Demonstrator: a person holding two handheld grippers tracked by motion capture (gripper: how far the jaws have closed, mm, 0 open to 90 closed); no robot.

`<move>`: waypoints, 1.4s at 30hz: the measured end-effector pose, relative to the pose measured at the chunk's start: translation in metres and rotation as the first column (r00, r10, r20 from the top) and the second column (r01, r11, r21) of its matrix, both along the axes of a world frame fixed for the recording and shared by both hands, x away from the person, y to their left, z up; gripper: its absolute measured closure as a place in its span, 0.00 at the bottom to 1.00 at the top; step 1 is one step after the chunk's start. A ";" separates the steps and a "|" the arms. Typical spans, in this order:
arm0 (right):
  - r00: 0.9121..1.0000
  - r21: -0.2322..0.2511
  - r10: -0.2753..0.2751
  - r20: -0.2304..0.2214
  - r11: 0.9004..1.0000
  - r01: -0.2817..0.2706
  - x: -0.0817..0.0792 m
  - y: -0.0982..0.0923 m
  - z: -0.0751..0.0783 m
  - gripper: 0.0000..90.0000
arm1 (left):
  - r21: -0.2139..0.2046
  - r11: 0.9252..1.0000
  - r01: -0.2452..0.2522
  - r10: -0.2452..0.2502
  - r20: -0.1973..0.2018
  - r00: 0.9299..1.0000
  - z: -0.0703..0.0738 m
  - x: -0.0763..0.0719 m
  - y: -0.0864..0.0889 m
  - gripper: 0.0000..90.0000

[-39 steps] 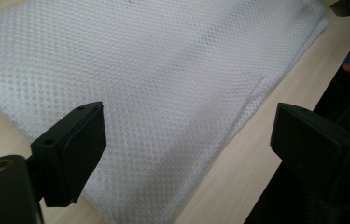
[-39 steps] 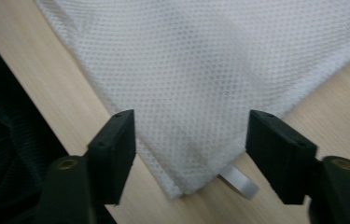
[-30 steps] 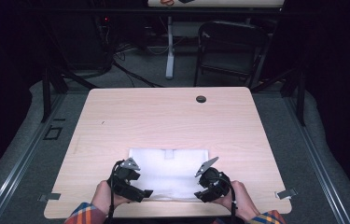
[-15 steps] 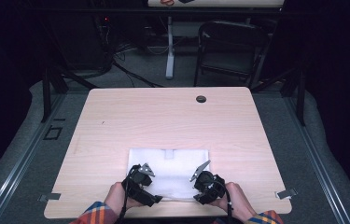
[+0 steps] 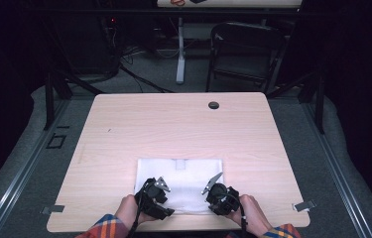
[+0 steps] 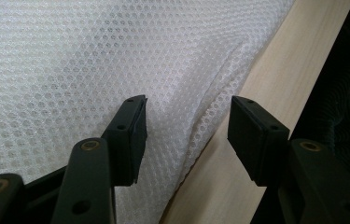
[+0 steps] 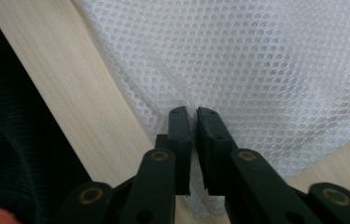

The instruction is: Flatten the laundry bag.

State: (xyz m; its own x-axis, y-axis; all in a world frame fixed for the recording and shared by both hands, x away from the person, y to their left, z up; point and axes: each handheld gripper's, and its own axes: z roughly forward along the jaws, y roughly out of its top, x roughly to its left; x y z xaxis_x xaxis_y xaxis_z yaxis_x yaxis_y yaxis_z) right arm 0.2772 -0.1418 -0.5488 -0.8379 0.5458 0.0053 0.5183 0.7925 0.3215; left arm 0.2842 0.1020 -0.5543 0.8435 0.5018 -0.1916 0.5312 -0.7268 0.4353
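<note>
Two grippers sit at the near edge of the tabletop (image 5: 124, 129), each in one of the person's hands, both on the near hem of a white mesh cloth (image 5: 179, 181).

Left gripper (image 5: 159, 197): at the cloth's near-left part. In the left gripper view its jaws stand apart, having just been closing; a raised fold of the mesh (image 6: 196, 107) lies between them, one pad on the cloth, the other over bare wood at the hem. Pads not pressing together on the fabric: released.

Right gripper (image 5: 217, 192): at the cloth's near-right part. In the right gripper view the jaws have just been closing and now stand nearly together, with a pinch of mesh (image 7: 194, 109) drawn up between the pads. Grasping the cloth.

Cloth: lies flat, roughly rectangular, in the near middle of the tabletop, with a small tab at its far edge.

Far right of the tabletop: a dark round grommet (image 5: 214, 105). Beyond the tabletop, a dark folding chair (image 5: 245, 54) on the floor.
</note>
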 end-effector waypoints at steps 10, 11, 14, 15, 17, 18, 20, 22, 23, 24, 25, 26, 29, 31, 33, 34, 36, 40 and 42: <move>0.999 0.047 -0.036 -0.017 0.998 0.036 0.002 -0.009 0.010 0.98 | -0.012 1.000 0.029 -0.029 -0.002 1.000 0.001 -0.002 -0.003 0.48; 0.999 0.054 -0.040 -0.012 0.998 0.040 0.001 -0.010 0.011 0.98 | -0.017 1.000 0.026 -0.026 -0.006 1.000 0.001 -0.002 -0.002 0.47; 0.999 0.080 -0.049 -0.005 0.996 0.049 0.001 -0.011 0.015 0.98 | -0.022 1.000 0.018 -0.018 0.012 1.000 0.003 -0.002 -0.002 0.43; 0.999 0.086 -0.049 -0.010 0.995 0.050 0.001 -0.012 0.017 0.98 | -0.024 1.000 0.019 -0.019 0.018 1.000 0.004 -0.001 -0.002 0.43; 0.998 0.103 -0.054 -0.007 0.993 0.055 0.001 -0.013 0.019 0.98 | -0.027 0.999 0.018 -0.017 0.030 0.999 0.006 -0.002 -0.002 0.41; 0.998 0.105 -0.055 -0.005 0.993 0.055 0.001 -0.013 0.020 0.99 | -0.032 0.999 0.014 -0.013 0.034 0.999 0.007 -0.002 -0.002 0.41; 0.998 0.126 -0.055 -0.012 0.990 0.056 0.002 -0.014 0.023 0.99 | -0.036 0.999 0.014 -0.012 0.048 0.999 0.008 -0.001 -0.003 0.40; 0.998 0.147 -0.069 -0.012 0.987 0.070 0.002 -0.016 0.024 0.99 | -0.040 0.999 0.015 -0.013 0.050 0.999 0.009 0.000 -0.005 0.40; 0.998 0.155 -0.069 -0.009 0.985 0.069 0.003 -0.017 0.026 0.99 | -0.040 0.999 0.019 -0.017 0.053 0.998 0.009 0.000 -0.006 0.40; 0.997 0.163 -0.073 -0.009 0.984 0.073 0.003 -0.017 0.026 0.99 | -0.040 0.999 0.023 -0.021 0.052 0.998 0.008 0.000 -0.008 0.40; 0.997 0.168 -0.074 -0.007 0.983 0.074 0.003 -0.018 0.026 0.99 | -0.035 0.999 0.025 -0.023 0.054 0.998 0.008 0.000 -0.010 0.40; 0.997 0.169 -0.075 -0.006 0.983 0.075 0.003 -0.018 0.027 0.99 | -0.031 0.999 0.028 -0.026 0.056 0.998 0.008 -0.001 -0.011 0.40; 0.997 0.173 -0.076 -0.007 0.982 0.076 0.003 -0.018 0.027 0.99 | -0.025 0.999 0.033 -0.032 0.062 0.998 0.006 0.000 -0.015 0.41; 0.997 0.180 -0.075 -0.003 0.981 0.074 0.003 -0.019 0.027 0.99 | -0.024 0.999 0.035 -0.034 0.069 0.997 0.006 0.000 -0.018 0.42; 0.997 0.177 -0.075 0.000 0.981 0.073 0.004 -0.019 0.029 0.99 | -0.018 0.999 0.046 -0.044 0.075 0.996 0.005 0.001 -0.020 0.44; 0.997 0.187 -0.078 0.000 0.979 0.077 0.004 -0.019 0.029 0.99 | -0.012 0.998 0.056 -0.055 0.080 0.995 0.005 0.001 -0.021 0.45; 0.997 0.192 -0.081 -0.003 0.978 0.081 0.004 -0.020 0.029 0.99 | -0.012 0.998 0.060 -0.059 0.087 0.994 0.004 0.001 -0.025 0.48; 0.997 0.189 -0.078 -0.009 0.979 0.078 0.004 -0.020 0.029 0.99 | 0.014 0.996 0.082 -0.083 0.089 0.992 0.002 0.000 -0.030 0.54; 0.997 0.183 -0.078 -0.009 0.980 0.078 0.005 -0.020 0.028 0.99 | 0.022 0.996 0.088 -0.089 0.086 0.992 0.001 0.001 -0.032 0.60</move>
State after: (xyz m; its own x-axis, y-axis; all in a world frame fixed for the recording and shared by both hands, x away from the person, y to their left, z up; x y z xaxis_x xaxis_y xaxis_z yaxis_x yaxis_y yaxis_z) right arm 0.2817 -0.1615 -0.5203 -0.7925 0.5994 0.1126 0.5770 0.6770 0.4568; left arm 0.2851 0.0703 -0.5538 0.8978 0.4271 -0.1072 0.4251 -0.7773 0.4637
